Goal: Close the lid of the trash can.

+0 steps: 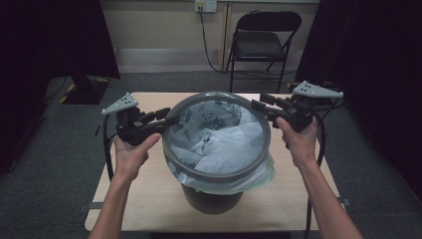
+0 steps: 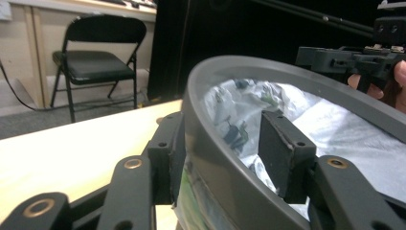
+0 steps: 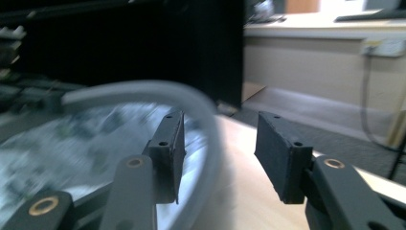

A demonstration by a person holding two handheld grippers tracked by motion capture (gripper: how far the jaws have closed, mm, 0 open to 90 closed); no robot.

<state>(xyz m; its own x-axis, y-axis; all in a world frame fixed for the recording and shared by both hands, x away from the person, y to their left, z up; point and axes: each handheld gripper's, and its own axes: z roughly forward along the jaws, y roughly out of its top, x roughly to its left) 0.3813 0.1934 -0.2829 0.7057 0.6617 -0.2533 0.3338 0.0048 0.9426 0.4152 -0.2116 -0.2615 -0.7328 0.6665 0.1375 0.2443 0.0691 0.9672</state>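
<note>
On the table (image 1: 149,199) the lined bin's grey rim ring (image 1: 219,174) sits centre, straddled by both grippers: left gripper (image 2: 222,158) view shows jaws spread around it, right gripper (image 3: 218,153) view likewise, unclenched.

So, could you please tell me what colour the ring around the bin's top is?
The ring is plain dark grey, clearest in the left gripper view.
</note>
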